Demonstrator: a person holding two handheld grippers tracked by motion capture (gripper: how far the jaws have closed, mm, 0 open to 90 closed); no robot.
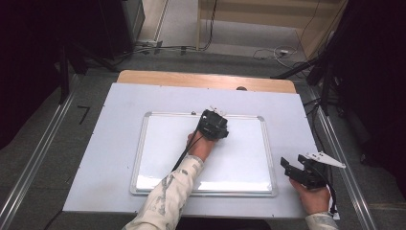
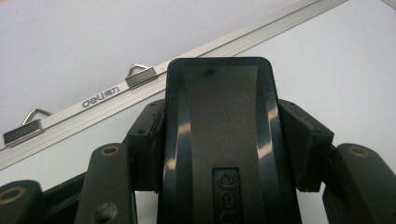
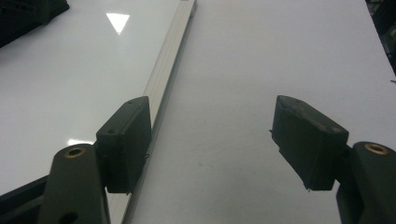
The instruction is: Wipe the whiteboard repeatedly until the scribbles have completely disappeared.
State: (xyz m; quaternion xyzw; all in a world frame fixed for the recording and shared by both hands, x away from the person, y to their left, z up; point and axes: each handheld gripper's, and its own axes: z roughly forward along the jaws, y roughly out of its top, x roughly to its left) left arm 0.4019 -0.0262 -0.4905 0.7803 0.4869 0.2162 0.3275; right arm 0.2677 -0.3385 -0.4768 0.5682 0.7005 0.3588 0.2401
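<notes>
One whiteboard [image 1: 158, 158] is lying flat on the pale surface [image 1: 105, 143] in the high view, its metal frame running parallel to the surface's edges. Two grippers are showing here. The left gripper [image 1: 213, 122] is sitting over the board's far edge, near the middle of that edge, and is clenching one black eraser [image 1: 214, 125]. The right gripper [image 1: 287, 165] is hovering just off the board's right edge near its close corner, jaws standing apart with nothing between them. Bare surface is lying open on all four sides of the board, widest at the left, and most of the board's white face is lying open too.

Two jaws are pressing on the eraser's [image 2: 219, 140] sides in the left gripper view, so the left gripper [image 2: 219, 121] is grasping it. The eraser's front end is reaching close to the board's frame [image 2: 187, 58], where two metal hanging loops [image 2: 140, 73] are sticking out over the surface [image 2: 70, 37].

Two jaws are standing wide apart in the right gripper view, so the right gripper [image 3: 212, 137] is released and holding nothing. One frame edge of the whiteboard [image 3: 70, 70] is running away from beside one jaw, and bare surface [image 3: 280, 56] is stretching ahead between the jaws.
</notes>
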